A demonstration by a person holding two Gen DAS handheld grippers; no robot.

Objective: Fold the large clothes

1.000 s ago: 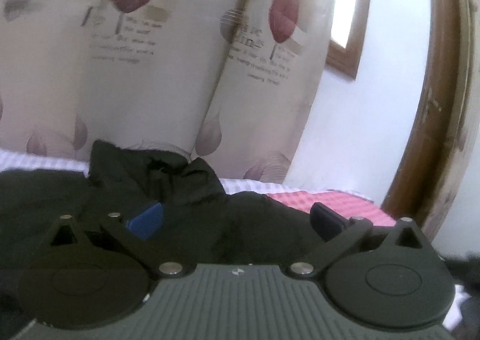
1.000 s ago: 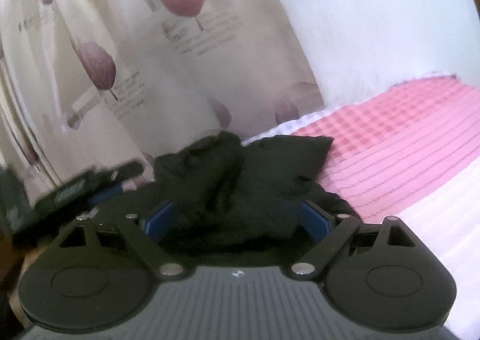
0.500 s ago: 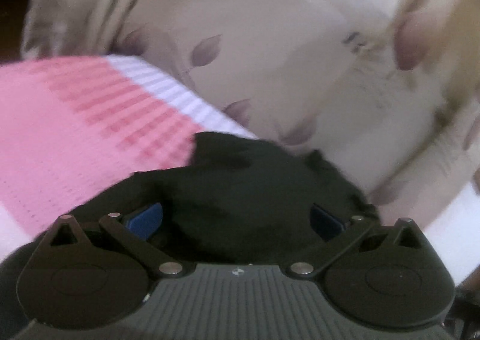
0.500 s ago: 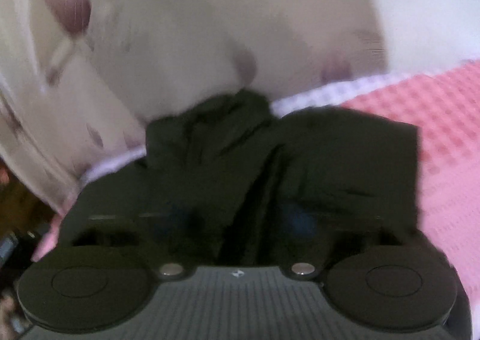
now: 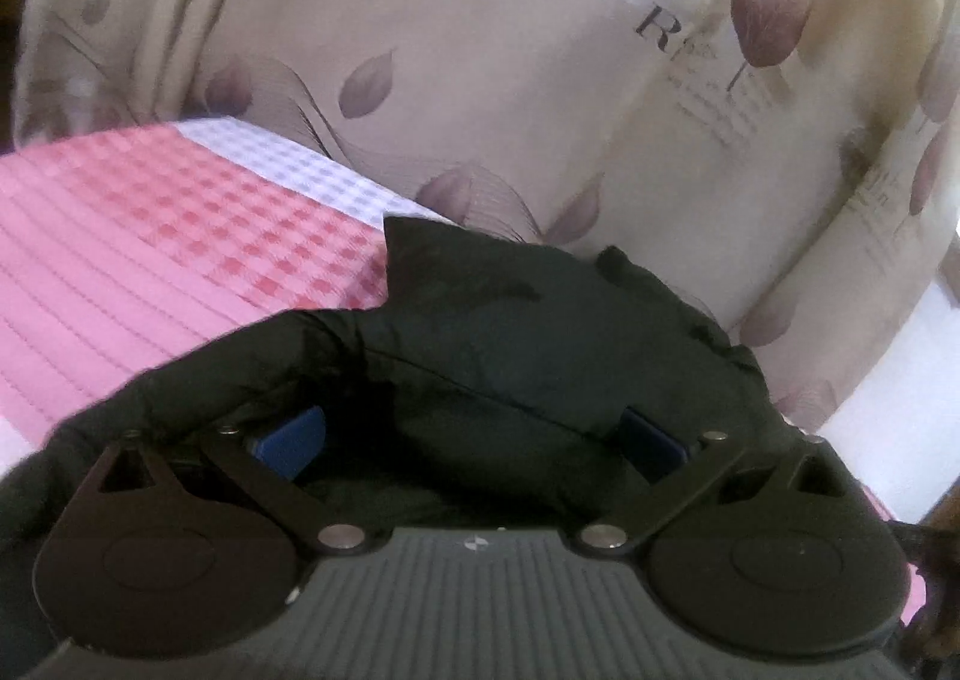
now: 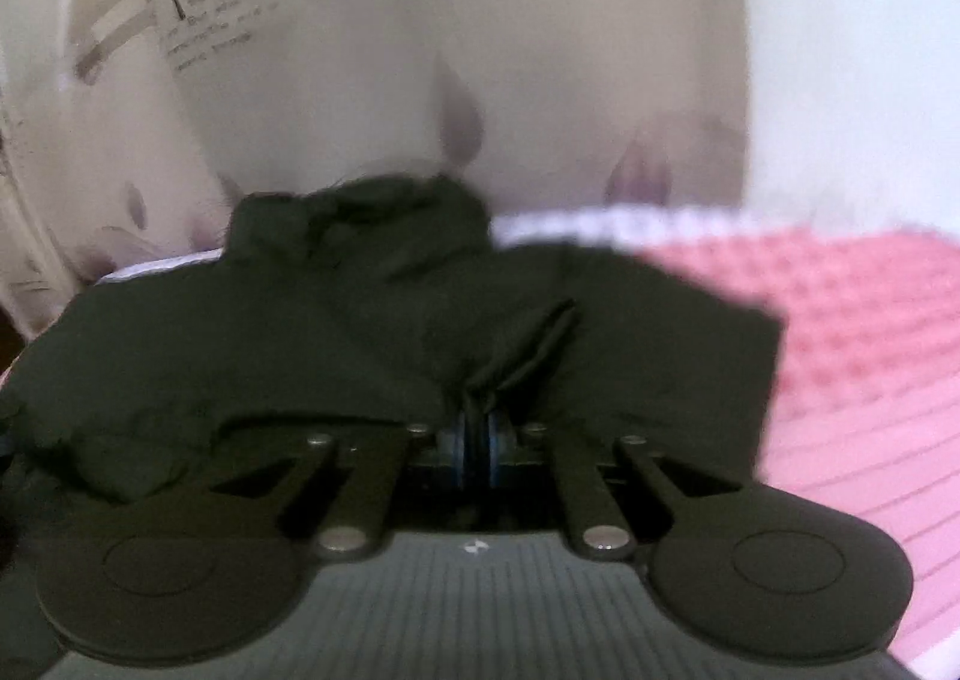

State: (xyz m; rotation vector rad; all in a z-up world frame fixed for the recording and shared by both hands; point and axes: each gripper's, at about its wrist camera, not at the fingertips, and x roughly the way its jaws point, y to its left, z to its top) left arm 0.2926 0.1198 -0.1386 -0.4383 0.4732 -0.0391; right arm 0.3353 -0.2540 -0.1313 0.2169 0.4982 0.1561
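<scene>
A large black garment [image 5: 510,344] lies on a pink checked bed cover [image 5: 150,236], bunched toward the curtain. My left gripper [image 5: 468,440] is open, its blue pads [image 5: 291,437] spread wide with black cloth lying between and over them. In the right wrist view the same garment [image 6: 300,320] spreads across the bed. My right gripper [image 6: 474,443] is shut on a pinched ridge of the black cloth, which rises in a fold just ahead of the pads.
A cream curtain with purple tulip prints [image 5: 540,80] hangs right behind the bed; it also shows in the right wrist view [image 6: 360,50]. A white wall [image 6: 840,50] stands at the right. Pink cover [image 6: 870,350] stretches to the right of the garment.
My right gripper has gone from wide open to shut on the cloth. My left gripper swung from the window side to the left end of the garment and sank into it, still open.
</scene>
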